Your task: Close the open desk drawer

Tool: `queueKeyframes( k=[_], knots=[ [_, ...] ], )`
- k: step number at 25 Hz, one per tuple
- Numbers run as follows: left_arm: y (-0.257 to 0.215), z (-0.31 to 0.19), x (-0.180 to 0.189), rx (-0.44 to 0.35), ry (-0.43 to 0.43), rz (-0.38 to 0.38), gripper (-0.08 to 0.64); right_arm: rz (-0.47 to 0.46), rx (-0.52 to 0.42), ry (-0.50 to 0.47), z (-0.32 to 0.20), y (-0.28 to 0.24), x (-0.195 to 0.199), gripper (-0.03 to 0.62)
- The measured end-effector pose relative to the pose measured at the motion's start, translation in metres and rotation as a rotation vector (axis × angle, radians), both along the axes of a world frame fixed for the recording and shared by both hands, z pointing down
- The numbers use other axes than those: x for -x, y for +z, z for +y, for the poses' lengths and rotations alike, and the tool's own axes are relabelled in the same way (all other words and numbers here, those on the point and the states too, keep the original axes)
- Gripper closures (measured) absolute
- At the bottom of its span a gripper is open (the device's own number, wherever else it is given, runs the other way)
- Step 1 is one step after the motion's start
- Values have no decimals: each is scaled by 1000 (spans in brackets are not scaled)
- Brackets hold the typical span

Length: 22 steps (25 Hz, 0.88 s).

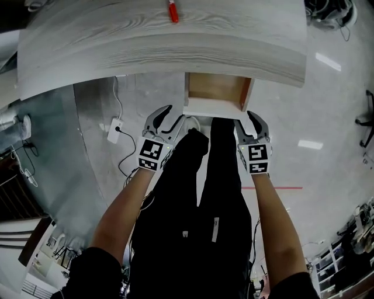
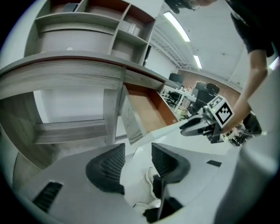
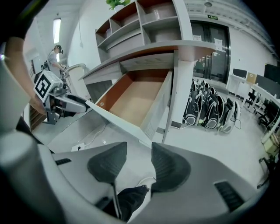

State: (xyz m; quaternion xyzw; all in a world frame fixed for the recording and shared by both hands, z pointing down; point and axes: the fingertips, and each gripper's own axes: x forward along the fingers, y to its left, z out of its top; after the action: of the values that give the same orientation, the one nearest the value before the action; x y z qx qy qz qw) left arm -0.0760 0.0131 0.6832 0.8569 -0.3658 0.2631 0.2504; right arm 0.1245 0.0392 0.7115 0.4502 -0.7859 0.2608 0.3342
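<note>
The open drawer (image 1: 214,107) juts from under the pale wood worktop (image 1: 146,47), its white front just ahead of both sets of jaws; the left gripper (image 1: 170,117) is near its left corner, the right gripper (image 1: 245,124) near its right. Both pairs of jaws stand spread, gripping nothing.

Two tools, the left tool (image 1: 174,114) and right tool (image 1: 243,118); one drawer (image 1: 215,86) between them; one red pen (image 1: 173,11) beyond, on one worktop (image 1: 117,41).

The white-fronted desk drawer (image 1: 215,93) stands pulled open, its wooden inside bare.
</note>
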Motion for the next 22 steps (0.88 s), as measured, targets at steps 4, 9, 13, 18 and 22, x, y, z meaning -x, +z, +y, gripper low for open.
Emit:
queueKeyframes(
  k=[4,9,13,18,22],
  knots=[
    [6,2,-5,-53,95,-76,374,13,-23,-24,-6,-3,-1,418],
    [15,-5,-26,-134,156,-114,368,74,-70,-90,-10,-1,3,418],
    [26,-4,-41,-164,181,-149,367,70,-71,-67,-10,3,1,419],
    [33,-7,-40,-171,175,-152,367,58,-81,-48,-13,6,6,419],
    [36,-12,-39,-181,154,-152,367,57,-80,-46,-13,13,7,419]
  ],
)
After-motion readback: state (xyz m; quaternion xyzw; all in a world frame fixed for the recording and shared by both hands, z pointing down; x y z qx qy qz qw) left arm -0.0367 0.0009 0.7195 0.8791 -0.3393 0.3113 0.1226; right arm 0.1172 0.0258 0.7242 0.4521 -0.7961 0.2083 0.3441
